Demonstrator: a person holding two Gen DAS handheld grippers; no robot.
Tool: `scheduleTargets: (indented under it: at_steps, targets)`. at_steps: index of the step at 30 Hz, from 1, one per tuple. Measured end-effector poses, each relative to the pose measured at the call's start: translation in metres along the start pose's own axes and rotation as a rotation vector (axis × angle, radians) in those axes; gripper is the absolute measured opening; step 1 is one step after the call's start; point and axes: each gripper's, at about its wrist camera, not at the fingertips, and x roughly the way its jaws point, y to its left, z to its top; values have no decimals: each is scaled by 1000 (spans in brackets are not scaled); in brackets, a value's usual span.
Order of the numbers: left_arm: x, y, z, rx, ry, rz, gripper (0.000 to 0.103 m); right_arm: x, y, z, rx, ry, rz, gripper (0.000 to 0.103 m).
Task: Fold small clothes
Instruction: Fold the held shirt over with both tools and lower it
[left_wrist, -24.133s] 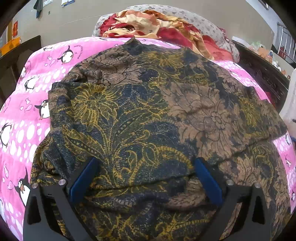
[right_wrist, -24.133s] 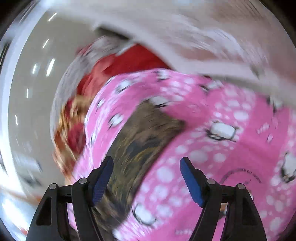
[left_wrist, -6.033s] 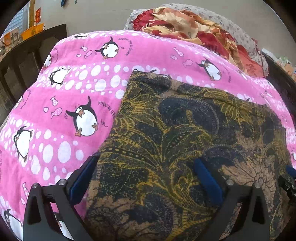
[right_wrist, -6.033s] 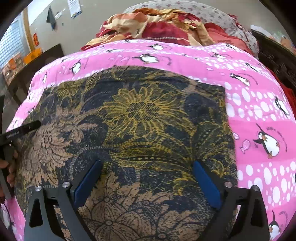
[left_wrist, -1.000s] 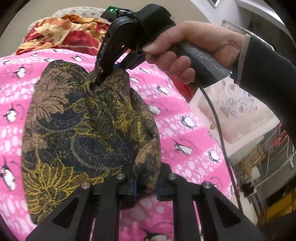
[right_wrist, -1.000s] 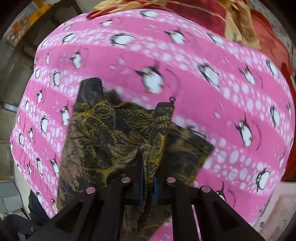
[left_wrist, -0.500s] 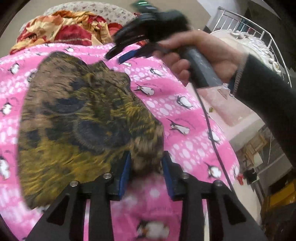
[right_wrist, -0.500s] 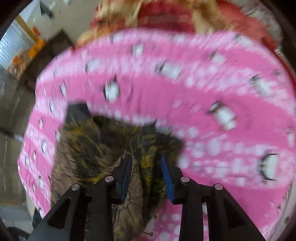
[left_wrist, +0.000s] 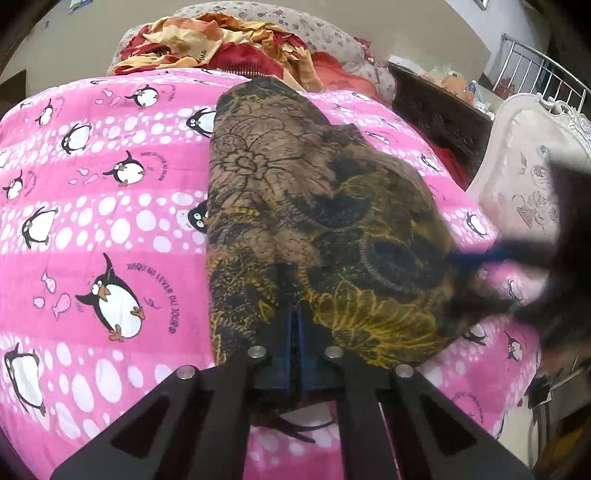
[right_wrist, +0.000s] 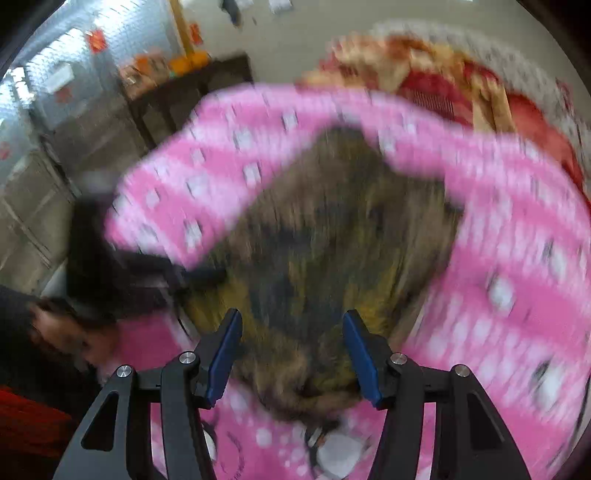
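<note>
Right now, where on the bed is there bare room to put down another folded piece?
The pink penguin blanket is bare left of the folded floral garment, up to the red and orange bedding pile. A narrower strip lies right of it, where the right gripper crowds it.

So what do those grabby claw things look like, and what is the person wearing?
Each claw is black, with flat arms that have triangle-shaped holes and shiny silver round bolts. The left gripper and the right gripper both have two fingers lined with blue pads. The person's left hand is blurry, and the sleeve by it looks dark. No cable shows right now.
</note>
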Motion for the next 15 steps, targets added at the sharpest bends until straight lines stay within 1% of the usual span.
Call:
scheduleTargets:
  at_steps: [1,2,3,5,7,8,9,10,11,12,13,14,15]
  targets:
    - [0,-2,-1,15,-2,10,4,2,1,-11,-22,-52,-56,62]
    - [-1,-3,1,23,-4,19,4,1,3,-18,-29,-99,-80,62]
    - [0,-5,4,21,-5,19,4,1,4,-20,-15,-113,-91,62]
    - [-5,-6,7,6,-1,22,3,0,5,-19,1,-113,-114,62]
    - [-16,-10,20,-5,-16,27,4,-6,9,-10,11,-92,-115,63]
    - [-21,-12,33,-9,-46,20,9,-14,8,-1,27,-93,-109,64]
    - [-24,-14,48,-15,-75,13,13,-22,13,8,43,-110,-119,64]
    - [-23,-16,66,-23,-98,7,19,-30,11,18,64,-139,-150,64]
    - [-16,-17,88,-29,-113,11,21,-34,8,31,97,-162,-206,64]
    - [-8,-19,107,-32,-123,21,21,-34,3,45,146,-159,-277,65]
    - [2,-21,127,-38,-122,29,23,-31,0,55,181,-141,-317,65]
    - [18,-23,146,-42,-109,37,23,-23,-4,66,219,-109,-338,65]
    - [32,-24,161,-46,-94,36,23,-13,-7,76,244,-77,-339,65]
